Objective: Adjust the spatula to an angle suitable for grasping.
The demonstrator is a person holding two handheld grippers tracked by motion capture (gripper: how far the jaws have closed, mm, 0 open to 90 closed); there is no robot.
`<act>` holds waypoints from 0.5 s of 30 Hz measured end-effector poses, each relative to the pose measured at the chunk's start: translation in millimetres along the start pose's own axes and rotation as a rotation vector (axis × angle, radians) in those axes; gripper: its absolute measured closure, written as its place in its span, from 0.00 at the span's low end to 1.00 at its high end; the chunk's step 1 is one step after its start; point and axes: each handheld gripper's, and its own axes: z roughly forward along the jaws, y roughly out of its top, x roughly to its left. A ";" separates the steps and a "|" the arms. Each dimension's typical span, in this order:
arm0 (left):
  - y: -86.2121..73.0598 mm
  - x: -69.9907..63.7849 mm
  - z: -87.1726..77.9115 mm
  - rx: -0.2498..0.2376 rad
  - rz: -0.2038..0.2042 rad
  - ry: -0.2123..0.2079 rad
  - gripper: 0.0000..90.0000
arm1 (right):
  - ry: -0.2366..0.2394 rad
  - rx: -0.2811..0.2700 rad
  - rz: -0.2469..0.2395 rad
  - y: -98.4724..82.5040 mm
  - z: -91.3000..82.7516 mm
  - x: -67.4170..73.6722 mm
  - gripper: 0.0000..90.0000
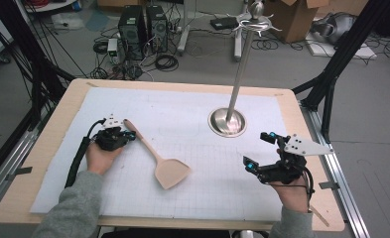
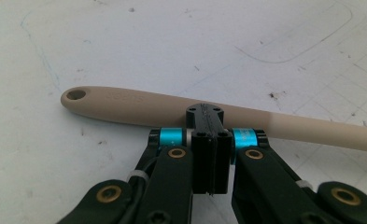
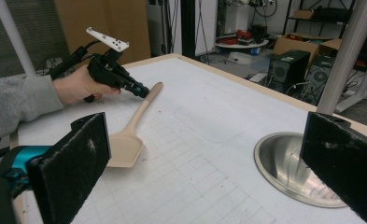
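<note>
Nearest, the right claw [image 1: 262, 150] hovers with jaws wide apart, holding nothing. To the left, a beige spatula [image 1: 159, 157] lies flat on the table [image 1: 48, 144]; the left claw [image 1: 125, 134], closed and empty, is at its handle. Beyond stands a metal stand [image 1: 227, 121].

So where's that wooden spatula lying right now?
In the high view the spatula lies flat on the white mat, left of the metal stand, its handle end at the left hand-held gripper.
</note>
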 end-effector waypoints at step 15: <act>8.8 -4.4 8.8 -0.007 0.037 -0.033 1.00 | 0.002 0.009 -0.002 -0.6 2.1 0.1 0.01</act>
